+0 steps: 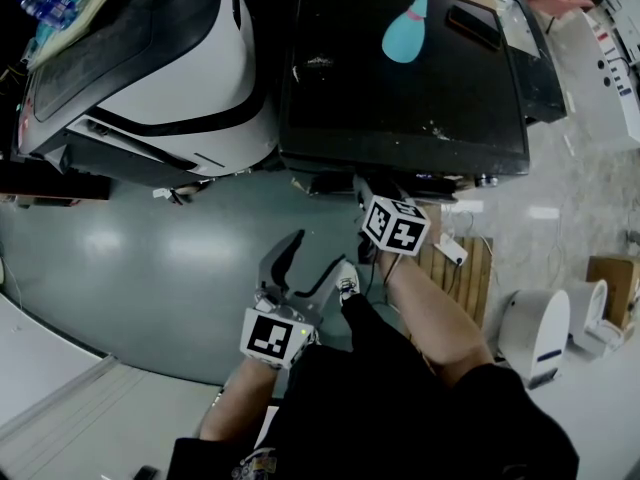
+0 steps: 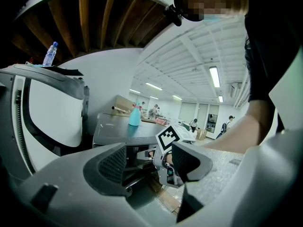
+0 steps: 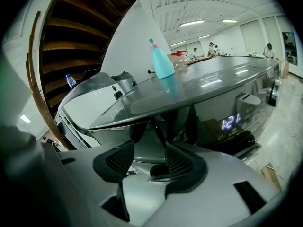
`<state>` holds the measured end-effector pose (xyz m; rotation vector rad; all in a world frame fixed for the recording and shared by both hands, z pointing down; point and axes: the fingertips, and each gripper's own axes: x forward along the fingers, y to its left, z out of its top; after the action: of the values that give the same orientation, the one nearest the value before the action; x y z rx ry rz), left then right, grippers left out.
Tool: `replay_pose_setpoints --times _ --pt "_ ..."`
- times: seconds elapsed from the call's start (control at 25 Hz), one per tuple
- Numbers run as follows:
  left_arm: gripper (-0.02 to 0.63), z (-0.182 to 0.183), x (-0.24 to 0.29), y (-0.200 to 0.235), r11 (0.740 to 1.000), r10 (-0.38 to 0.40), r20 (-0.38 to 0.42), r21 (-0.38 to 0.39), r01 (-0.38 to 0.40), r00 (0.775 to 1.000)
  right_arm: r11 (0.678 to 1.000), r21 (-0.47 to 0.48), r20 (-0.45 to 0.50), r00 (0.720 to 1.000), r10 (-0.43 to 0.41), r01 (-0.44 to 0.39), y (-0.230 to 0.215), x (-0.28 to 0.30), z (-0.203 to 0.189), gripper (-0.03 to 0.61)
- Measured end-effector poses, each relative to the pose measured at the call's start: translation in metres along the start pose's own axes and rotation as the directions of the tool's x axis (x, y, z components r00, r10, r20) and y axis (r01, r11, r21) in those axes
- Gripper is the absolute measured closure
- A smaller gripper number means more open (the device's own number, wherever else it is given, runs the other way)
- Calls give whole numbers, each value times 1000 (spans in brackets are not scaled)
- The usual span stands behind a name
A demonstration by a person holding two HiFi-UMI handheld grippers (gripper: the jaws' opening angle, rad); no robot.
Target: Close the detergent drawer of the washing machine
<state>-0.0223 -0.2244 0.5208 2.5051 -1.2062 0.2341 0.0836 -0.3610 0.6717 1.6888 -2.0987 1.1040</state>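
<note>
The dark washing machine (image 1: 400,78) stands ahead with a teal spray bottle (image 1: 405,28) on its lid. Its pale grey detergent drawer front (image 3: 142,157), with a dark handle recess (image 3: 160,170), fills the gap ahead of my right gripper (image 3: 147,162), whose jaws stand apart. I cannot tell whether the pads touch the drawer. In the head view the right gripper (image 1: 370,193) sits against the machine's front edge. My left gripper (image 1: 305,260) hangs open and empty over the floor, short of the machine. From the left gripper (image 2: 149,162) I see the right one's marker cube (image 2: 169,136).
A white and black machine (image 1: 150,58) with a water bottle (image 1: 45,3) on it stands at the left. A lit display (image 3: 232,121) glows on the washer's front. A wooden pallet (image 1: 460,268) and white appliances (image 1: 535,328) lie at the right. The floor (image 1: 150,258) is grey-green.
</note>
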Motion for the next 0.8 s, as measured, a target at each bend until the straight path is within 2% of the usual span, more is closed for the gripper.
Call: replay_pose_setpoints --times 0.52,0.72,0.8 --pt "332 6 -2 -2 1000 11 16 -7 -11 1000 1000 -26 -6 1000 8 -8 1 -2 0 385" --pt "333 15 -5 -3 1000 16 38 -1 -16 999 999 -36 5 1000 11 -11 0 -13 1 451" --pt "333 19 -8 -5 1000 17 46 0 -17 999 999 -50 12 1000 24 -23 2 -21 3 538"
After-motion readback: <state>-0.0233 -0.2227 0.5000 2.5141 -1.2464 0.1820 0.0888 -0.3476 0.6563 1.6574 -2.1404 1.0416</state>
